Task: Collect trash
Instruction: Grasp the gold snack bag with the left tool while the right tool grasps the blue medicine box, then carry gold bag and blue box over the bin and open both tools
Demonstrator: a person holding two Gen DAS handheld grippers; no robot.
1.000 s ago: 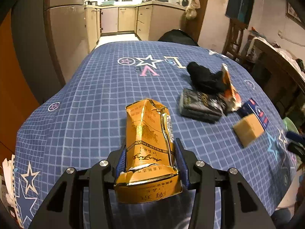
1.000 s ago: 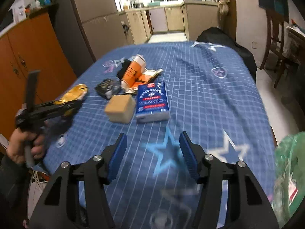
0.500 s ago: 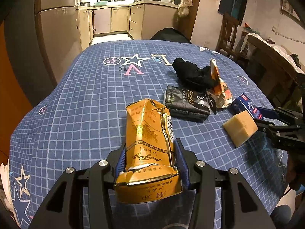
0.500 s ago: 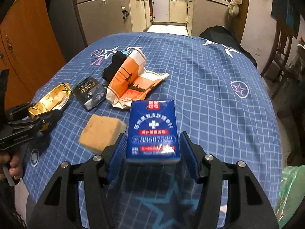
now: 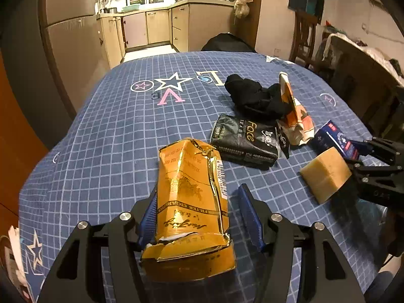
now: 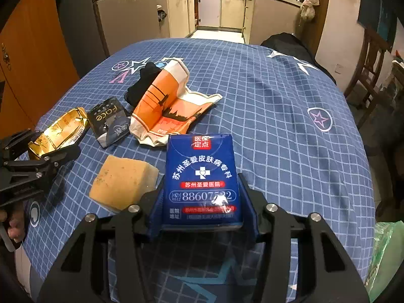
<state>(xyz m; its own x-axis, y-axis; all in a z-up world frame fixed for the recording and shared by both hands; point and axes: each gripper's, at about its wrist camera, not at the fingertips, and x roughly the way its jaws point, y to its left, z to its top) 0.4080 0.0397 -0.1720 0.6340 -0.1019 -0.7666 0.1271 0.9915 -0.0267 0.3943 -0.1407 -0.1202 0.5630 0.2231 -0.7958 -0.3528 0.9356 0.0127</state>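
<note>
On the table (image 5: 101,151), left jaws just released gold pack (image 5: 189,202); right jaws pinch blue pack (image 6: 202,176).

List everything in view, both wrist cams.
gold packet: 1, gold, between left gripper's jaws
black pack: 1, black, beyond it
black cloth: 1, black, farther back
wrapper: 1, orange-white, against cloth
sponge: 1, tan, beside blue pack
blue pack: 1, blue, in right gripper
tablecloth: 1, blue checked, underneath
green bag: 1, green, right edge
left gripper: 1, black, jaws just opened, one pad clear
right gripper: 1, black, jaws just closed onto blue pack
</note>
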